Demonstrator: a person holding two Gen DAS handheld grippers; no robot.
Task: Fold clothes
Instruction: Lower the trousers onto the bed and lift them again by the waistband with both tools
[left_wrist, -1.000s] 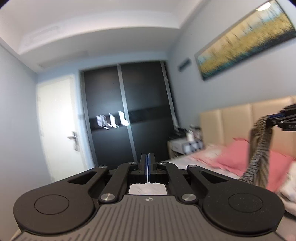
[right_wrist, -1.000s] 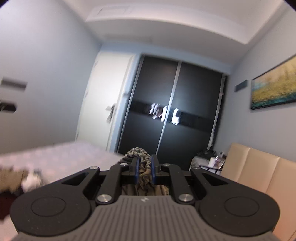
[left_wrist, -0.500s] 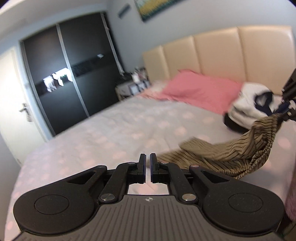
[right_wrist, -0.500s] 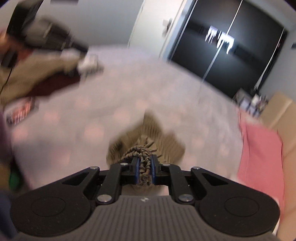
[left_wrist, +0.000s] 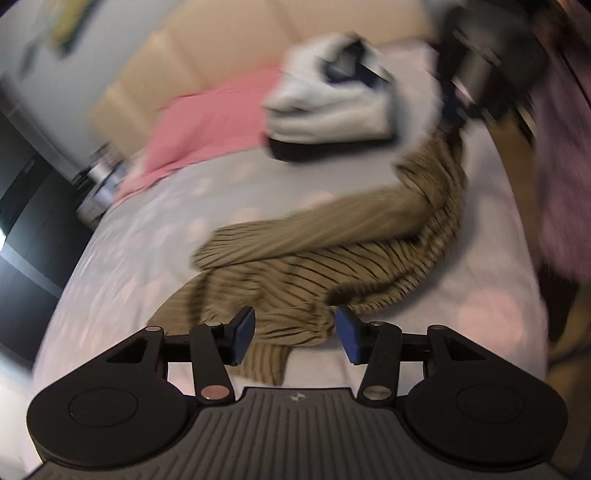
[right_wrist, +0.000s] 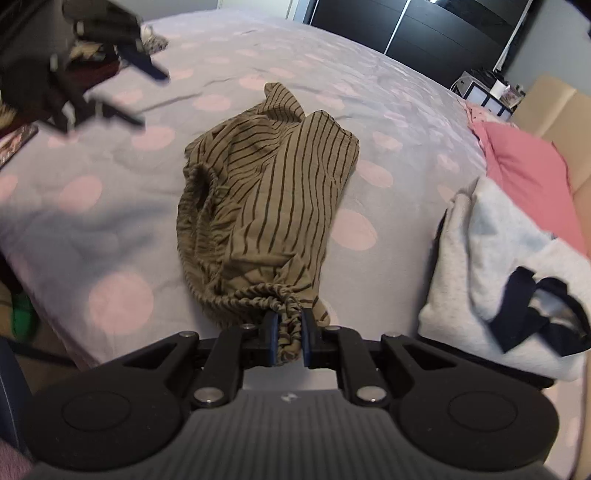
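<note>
Olive striped shorts (right_wrist: 266, 192) lie crumpled on the polka-dot bed (right_wrist: 110, 206). My right gripper (right_wrist: 287, 341) is shut on the gathered elastic waistband of the shorts at the near edge. In the left wrist view the shorts (left_wrist: 332, 251) stretch from my right gripper (left_wrist: 458, 110) at the upper right down toward me. My left gripper (left_wrist: 295, 336) is open, its blue pads either side of the shorts' near edge, just above the fabric. It also shows blurred in the right wrist view (right_wrist: 122, 85) at the upper left.
A pile of white and navy clothes (right_wrist: 509, 273) lies to the right of the shorts, also in the left wrist view (left_wrist: 332, 103). Pink pillows (right_wrist: 524, 162) and a beige headboard (left_wrist: 207, 55) are beyond. More clothes (right_wrist: 92, 66) sit at the far left. A dark wardrobe (right_wrist: 424, 22) stands behind.
Both grippers came down from facing the room to the bed. My right gripper laid the shorts down, still holding the waistband. My left gripper opened and moved over the shorts' edge.
</note>
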